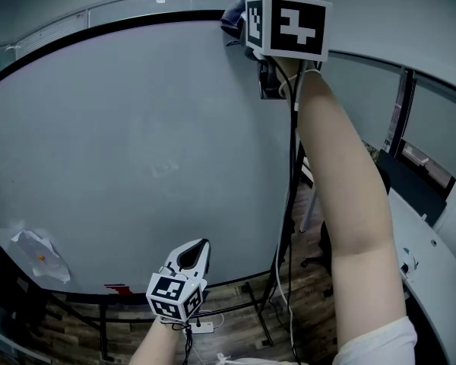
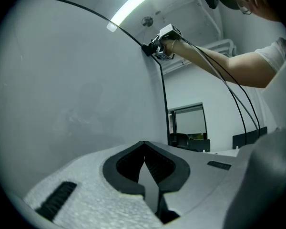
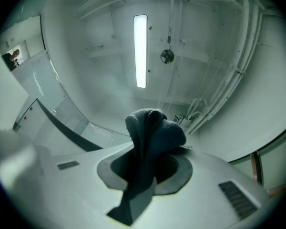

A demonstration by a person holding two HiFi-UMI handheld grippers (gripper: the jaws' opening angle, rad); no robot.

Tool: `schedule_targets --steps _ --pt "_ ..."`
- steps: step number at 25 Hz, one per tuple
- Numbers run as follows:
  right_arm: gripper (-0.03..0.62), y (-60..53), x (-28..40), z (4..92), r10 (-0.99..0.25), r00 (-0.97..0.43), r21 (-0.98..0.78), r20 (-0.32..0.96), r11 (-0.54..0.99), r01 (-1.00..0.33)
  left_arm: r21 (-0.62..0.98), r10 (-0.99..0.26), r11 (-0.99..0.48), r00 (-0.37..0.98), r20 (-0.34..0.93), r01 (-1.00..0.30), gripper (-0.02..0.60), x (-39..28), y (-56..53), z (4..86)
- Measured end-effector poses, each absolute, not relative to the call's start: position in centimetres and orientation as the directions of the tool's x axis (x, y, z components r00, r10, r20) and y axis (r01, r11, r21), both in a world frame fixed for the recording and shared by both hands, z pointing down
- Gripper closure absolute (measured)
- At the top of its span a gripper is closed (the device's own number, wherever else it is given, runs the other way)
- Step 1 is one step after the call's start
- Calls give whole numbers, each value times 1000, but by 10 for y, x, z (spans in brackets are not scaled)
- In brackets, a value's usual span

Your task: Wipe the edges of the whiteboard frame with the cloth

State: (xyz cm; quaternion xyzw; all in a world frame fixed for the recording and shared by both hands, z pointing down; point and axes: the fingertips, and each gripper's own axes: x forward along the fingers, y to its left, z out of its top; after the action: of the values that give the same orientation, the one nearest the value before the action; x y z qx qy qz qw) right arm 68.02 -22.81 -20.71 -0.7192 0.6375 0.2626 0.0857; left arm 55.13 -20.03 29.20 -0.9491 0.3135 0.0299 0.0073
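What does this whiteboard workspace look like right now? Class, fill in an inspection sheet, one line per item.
Surface: whiteboard blank, faintly smudged; black frame round it.
Job's things: dark cloth at the frame's top right corner.
Clutter: crumpled plastic low on the board's left; red object at its bottom edge.
Grippers: right gripper raised, fingers shut on the cloth; left gripper low, fingers together, empty.
Cables: black cables hang down from the right gripper.
Surroundings: wood floor, white desk, ceiling strip light.
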Motion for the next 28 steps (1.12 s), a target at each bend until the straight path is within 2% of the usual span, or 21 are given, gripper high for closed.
schedule_targets --steps 9,23,28 --pt "525 -216 745 -204 -850 170 228 -498 -318 -920 9 -568 -823 821 -52 -568 563 584 -202 292" --pt "525 -206 793 -178 -850 238 213 -470 -370 -904 -2 -477 -879 879 -30 -477 563 647 -193 288" --pt "525 -208 796 -152 -865 251 268 -435 -390 -881 -3 -453 -892 892 -14 -453 563 659 -183 297"
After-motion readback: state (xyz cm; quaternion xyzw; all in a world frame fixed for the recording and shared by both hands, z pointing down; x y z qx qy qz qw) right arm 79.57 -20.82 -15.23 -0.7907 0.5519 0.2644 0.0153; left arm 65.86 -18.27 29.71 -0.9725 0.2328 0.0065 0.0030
